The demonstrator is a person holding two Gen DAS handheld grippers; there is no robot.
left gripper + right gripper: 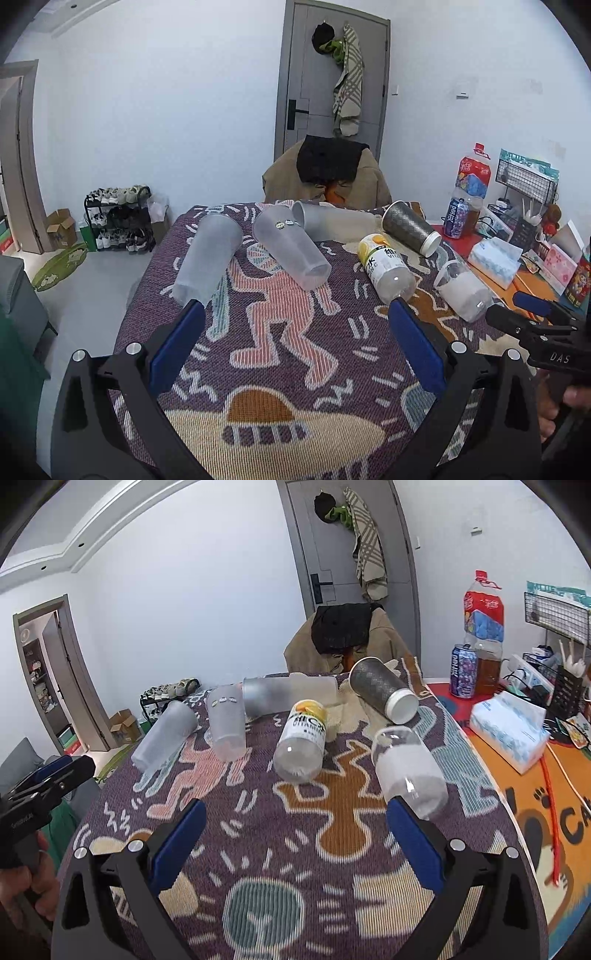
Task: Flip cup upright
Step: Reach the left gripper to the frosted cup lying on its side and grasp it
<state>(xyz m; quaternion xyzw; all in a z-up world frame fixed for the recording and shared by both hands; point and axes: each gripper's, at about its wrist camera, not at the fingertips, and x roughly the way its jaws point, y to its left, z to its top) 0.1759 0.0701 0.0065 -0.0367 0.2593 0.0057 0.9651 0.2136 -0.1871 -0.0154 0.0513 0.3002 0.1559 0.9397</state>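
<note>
Six cups seen toppled on patterned cloth (280,332), mid-frame. Left gripper (295,317) and right gripper (295,812) held wide, nothing gripped. Clear cup (410,771) lies nearest right gripper, lower right; target possibly this. Risk: smooth cup rolled away or squeezed out. Labelled cup (303,742) crowded beside; tissue box (509,727) at right.

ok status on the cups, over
Left hand-held gripper open, empty; right hand-held gripper open, empty. All six cups on their sides on the patterned cloth, nearest the clear cup. Nothing blocking it.
</note>
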